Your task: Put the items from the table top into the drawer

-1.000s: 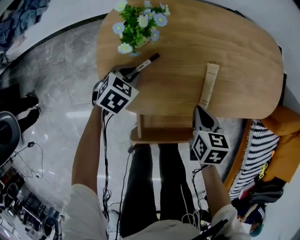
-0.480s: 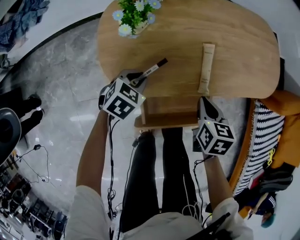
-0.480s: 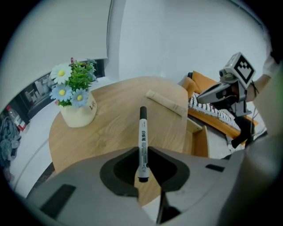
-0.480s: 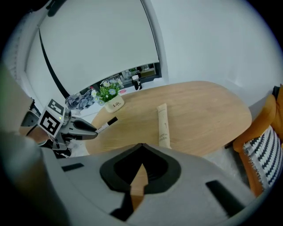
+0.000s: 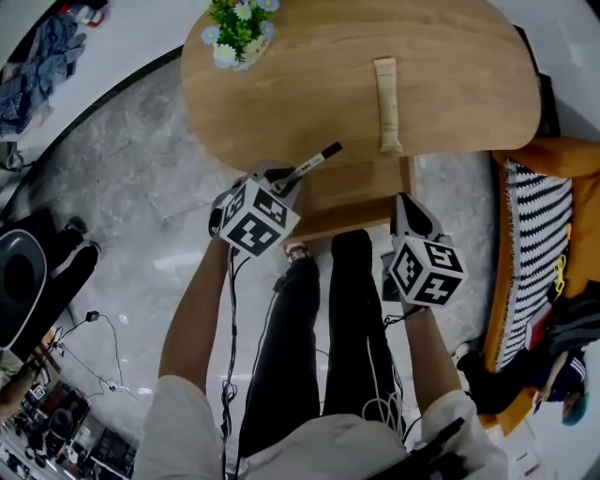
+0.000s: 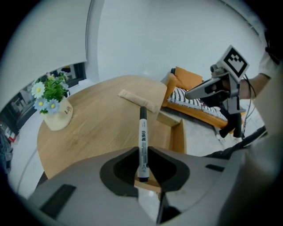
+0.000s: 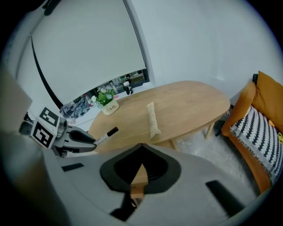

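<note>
Step in hand, as I read it: carrying the marker (image 6: 143, 132) to the drawer (image 5: 354, 190). L gripper (image 6: 142, 152) is clamped on the marker near its butt end, cap end sticking out fwd. In the head view the marker points toward 2 o'clock, its tip reading over the near edge of the table (image 5: 450, 56), w/ the drawer just at 4 o'clock of it. The drawer is pulled out from under the table on the person's side and stands open; its inside isn't fully visible. R gripper (image 7: 141, 145) has its jaws together w/ nothing btwn them, and hangs close by the drawer's front right corner; contact can't be told. On the table top: a beige pouch (image 5: 386, 89) lying lengthwise at 12 o'clock of the R gripper, near the edge above the drawer, and a flower pot (image 5: 234, 28) well off at 11 o'clock. So prob. one item in hand, none seen in the drawer yet. Next move calls for: swing L gripper toward 4 o'clock till the marker is over the drawer's open box, lower it, then spread the jaws. The marker is round and may roll, so release low. The pouch would then need the R gripper's jaws opened first.
</note>
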`<state>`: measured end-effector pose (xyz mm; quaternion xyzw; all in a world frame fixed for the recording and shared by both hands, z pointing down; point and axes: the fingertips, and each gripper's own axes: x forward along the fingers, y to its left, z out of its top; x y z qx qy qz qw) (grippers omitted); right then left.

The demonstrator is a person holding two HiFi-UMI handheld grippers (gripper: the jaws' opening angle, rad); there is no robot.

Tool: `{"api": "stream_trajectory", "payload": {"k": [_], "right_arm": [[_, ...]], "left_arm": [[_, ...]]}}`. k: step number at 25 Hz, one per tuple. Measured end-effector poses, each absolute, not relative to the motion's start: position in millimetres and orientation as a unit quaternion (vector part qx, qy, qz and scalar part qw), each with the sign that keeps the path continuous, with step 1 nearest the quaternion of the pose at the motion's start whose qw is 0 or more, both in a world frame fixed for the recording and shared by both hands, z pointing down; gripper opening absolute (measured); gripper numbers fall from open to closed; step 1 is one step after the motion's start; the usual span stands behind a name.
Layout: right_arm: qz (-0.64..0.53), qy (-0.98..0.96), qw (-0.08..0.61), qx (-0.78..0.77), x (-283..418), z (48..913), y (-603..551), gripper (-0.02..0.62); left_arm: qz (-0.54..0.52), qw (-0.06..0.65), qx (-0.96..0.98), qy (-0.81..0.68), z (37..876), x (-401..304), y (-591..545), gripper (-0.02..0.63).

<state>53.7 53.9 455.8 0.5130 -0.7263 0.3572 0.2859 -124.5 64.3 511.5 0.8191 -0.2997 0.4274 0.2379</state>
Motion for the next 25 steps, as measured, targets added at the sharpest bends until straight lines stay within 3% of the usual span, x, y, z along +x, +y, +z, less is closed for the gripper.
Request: {"api": "stream_trajectory", "payload": {"k": [14,18,25], "right_arm": [[0.384,-0.68,0.258,0.569,118,455,102,-0.008],[0.39,-0.671,0.253,0.577,126,457,105,-0.008],[0.395,-0.666,0.248,0.582,133,462,92,-0.008]], "left_arm": [[0.415,0.215,0.855,-0.224,509,-38,94,0.064],[0.406,0.233,0.857,-0.217,510,-32,93,0.124],[0.411,0.228,0.853,-0.228,510,-33,80,0.124]]}}
